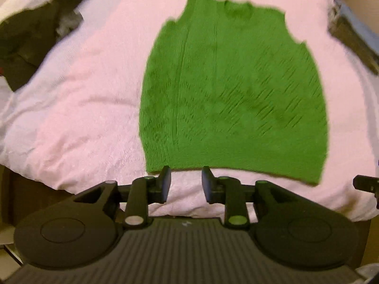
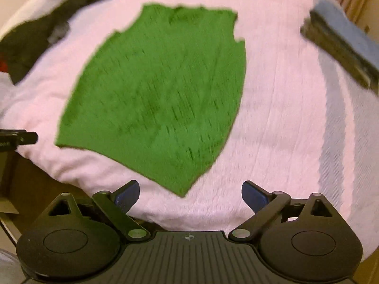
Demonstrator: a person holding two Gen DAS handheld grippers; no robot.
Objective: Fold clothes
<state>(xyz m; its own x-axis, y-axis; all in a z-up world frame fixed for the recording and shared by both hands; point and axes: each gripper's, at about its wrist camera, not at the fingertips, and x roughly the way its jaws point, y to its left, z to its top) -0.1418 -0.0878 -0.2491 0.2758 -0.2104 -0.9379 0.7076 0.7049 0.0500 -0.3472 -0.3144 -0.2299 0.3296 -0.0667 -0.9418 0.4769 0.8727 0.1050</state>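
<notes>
A green knitted sleeveless top [image 1: 232,90] lies flat on a pink bed cover [image 1: 83,118], neckline at the far end and hem near me. My left gripper [image 1: 186,184] hovers above the cover just short of the hem's left part, its jaws a hand's breadth apart with nothing between them. In the right wrist view the same green top [image 2: 156,94] lies slightly turned, its near right corner pointing at my right gripper [image 2: 190,197]. That gripper stands wide open and empty above the pink cover [image 2: 279,118].
Dark clothes [image 1: 30,37] are heaped at the far left of the bed. A blue and dark folded pile [image 2: 343,45] lies at the far right. The bed's near edge drops off to the lower left. A tip of the other gripper [image 2: 19,138] shows at the left edge.
</notes>
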